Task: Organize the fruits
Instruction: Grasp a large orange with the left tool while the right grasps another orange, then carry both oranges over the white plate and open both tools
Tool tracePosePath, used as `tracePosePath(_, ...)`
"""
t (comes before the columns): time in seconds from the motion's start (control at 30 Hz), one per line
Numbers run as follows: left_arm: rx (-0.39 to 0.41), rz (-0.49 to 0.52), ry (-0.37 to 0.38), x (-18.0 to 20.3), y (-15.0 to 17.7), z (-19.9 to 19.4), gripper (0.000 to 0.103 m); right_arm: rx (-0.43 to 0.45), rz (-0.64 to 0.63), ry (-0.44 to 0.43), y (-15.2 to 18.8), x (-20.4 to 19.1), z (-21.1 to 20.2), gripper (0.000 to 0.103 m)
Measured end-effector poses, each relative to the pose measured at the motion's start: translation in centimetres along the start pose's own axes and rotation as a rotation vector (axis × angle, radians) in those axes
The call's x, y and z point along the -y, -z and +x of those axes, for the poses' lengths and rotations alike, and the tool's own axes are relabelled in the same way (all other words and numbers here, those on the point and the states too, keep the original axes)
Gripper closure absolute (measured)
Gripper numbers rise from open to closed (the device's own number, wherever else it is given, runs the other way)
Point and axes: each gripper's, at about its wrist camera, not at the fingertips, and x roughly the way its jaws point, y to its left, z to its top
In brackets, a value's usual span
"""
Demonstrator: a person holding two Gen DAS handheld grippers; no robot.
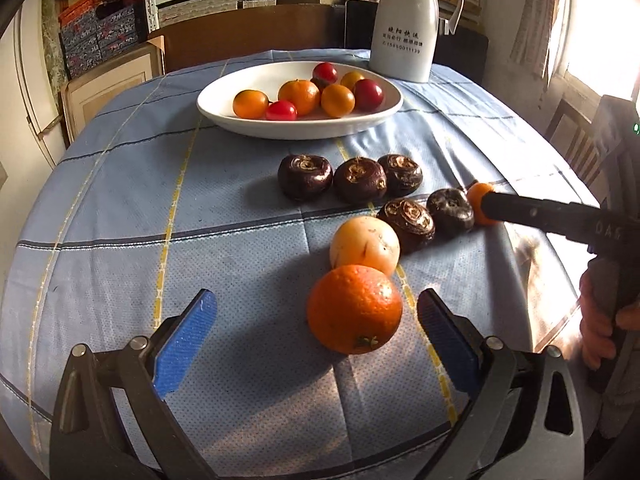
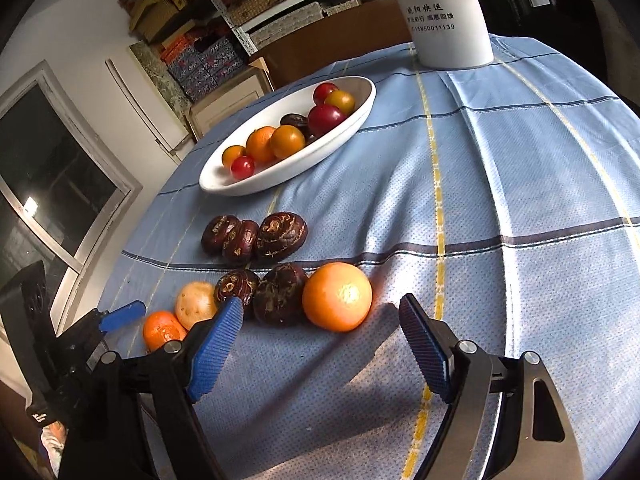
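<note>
A white bowl (image 1: 240,120) on the tabletop (image 1: 120,220) holds oranges (image 1: 299,96), red fruits (image 1: 368,94) and one dark chestnut (image 2: 295,121). Five more chestnuts (image 1: 305,177), a pale fruit (image 1: 365,245) and two more oranges (image 1: 354,308) lie loose nearer. The left hand-held gripper (image 1: 316,320) is spread beside one orange; the right hand-held gripper (image 2: 320,332) is spread near the other. A white jug (image 1: 404,28) stands behind the bowl.
</note>
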Motion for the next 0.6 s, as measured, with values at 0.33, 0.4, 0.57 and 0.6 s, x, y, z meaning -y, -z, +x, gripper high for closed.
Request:
tracePosePath(0.33,-0.021,-0.013,0.114,0.2,0.3,0.5,0.058,-0.018,0.04,-0.002,0.0,1.0,0.4,0.067)
tracePosePath(0.4,-0.019,-0.036,0.114,-0.2,0.4,0.5,0.058,-0.013,0.039,-0.004,-0.1,1.0,0.3,0.067)
tracePosePath(0.57,0.002,-0.066,0.101,-1.0,0.4,0.1,0.058,0.048,0.083,-0.042,-0.4,1.9,-1.0,0.067)
tracePosePath(0.6,0.009,-0.064,0.09,-1.0,0.3,0.0,0.058,0.058,0.103,-0.057,-0.5,2.2,-1.2,0.067)
